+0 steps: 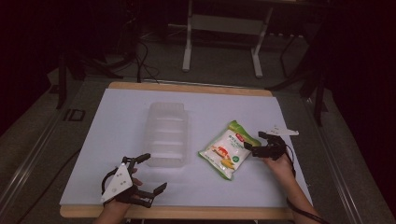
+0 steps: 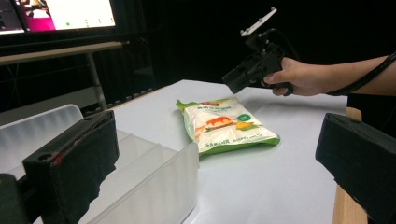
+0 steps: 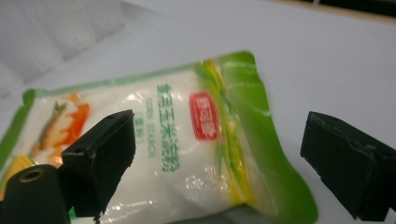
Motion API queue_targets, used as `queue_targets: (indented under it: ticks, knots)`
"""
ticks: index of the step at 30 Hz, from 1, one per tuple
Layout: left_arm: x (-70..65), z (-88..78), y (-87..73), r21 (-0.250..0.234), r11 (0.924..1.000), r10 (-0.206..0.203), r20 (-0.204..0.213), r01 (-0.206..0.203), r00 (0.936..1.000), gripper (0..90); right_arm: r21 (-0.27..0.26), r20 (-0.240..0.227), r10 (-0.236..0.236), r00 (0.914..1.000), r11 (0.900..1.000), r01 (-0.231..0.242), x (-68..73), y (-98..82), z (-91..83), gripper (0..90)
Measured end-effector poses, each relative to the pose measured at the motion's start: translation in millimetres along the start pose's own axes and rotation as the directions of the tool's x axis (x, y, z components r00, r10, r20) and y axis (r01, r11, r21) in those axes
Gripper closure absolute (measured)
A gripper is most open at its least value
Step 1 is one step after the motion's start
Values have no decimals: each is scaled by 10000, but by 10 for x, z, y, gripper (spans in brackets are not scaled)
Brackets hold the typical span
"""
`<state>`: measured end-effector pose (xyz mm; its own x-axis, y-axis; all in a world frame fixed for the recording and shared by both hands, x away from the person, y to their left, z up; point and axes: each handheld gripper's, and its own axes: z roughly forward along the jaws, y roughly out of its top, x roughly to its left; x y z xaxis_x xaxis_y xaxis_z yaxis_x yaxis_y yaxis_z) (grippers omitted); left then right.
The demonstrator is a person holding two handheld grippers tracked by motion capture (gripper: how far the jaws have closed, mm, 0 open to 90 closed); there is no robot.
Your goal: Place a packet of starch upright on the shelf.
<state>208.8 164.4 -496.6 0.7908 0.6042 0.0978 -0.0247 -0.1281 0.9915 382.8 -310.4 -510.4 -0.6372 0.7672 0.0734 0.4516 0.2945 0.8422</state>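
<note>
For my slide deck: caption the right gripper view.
Open right gripper poised over a green-and-white corn starch bag lying on the white table.

packets: 1 green-and-white packet (image 1: 229, 149) | containers: 1 clear plastic tray (image 1: 167, 134) | grippers: 2 | tables: 1 table (image 1: 126, 107)

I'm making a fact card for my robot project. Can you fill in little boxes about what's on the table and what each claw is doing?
Table: white tabletop with wooden edge
Bag: green-and-white packet, lying flat, right of the box
Box: clear plastic container, in the middle of the table
Left claw: open, near the box's front corner, holding nothing
Right claw: open, poised at the bag's upper end, not yet gripping
</note>
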Motion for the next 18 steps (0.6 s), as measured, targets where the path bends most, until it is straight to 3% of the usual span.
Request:
queue_targets:
  ticks: [5,18]
  knots:
    - [0,3,-1,-4,10000,-11,11,11,10000,0,579,160,229,9996,9980,-238,-58,-81,94,101]
    - [-3,0,1,-4,10000,30,8,-30,10000,0,927,11,390,9992,9949,-389,-65,-180,196,101]
